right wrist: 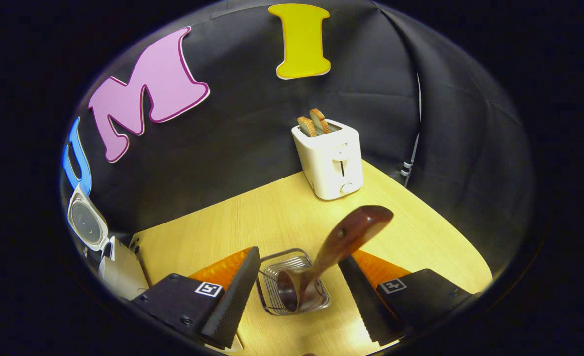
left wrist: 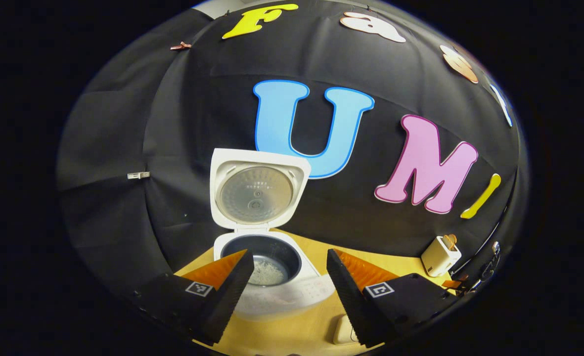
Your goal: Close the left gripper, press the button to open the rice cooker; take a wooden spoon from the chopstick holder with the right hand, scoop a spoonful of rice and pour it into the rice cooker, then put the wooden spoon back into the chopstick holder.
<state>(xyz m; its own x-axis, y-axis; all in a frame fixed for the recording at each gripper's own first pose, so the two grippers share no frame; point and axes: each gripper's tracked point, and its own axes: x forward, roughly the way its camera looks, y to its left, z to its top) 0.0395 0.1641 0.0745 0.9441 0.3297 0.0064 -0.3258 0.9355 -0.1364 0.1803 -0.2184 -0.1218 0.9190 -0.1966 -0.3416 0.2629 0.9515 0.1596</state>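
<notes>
Right gripper spread wide, wooden spoon back in the chopstick holder.
Left gripper gapes too; its view catches the rice cooker lid-up.

You have one rice cooker, one wooden spoon, one wire chopstick holder, one toaster, and two toast slices.

Both views face wall; share rice cooker.

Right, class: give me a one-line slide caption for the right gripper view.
Open jaws frame a wooden spoon standing in its wire holder, toaster behind.
</notes>
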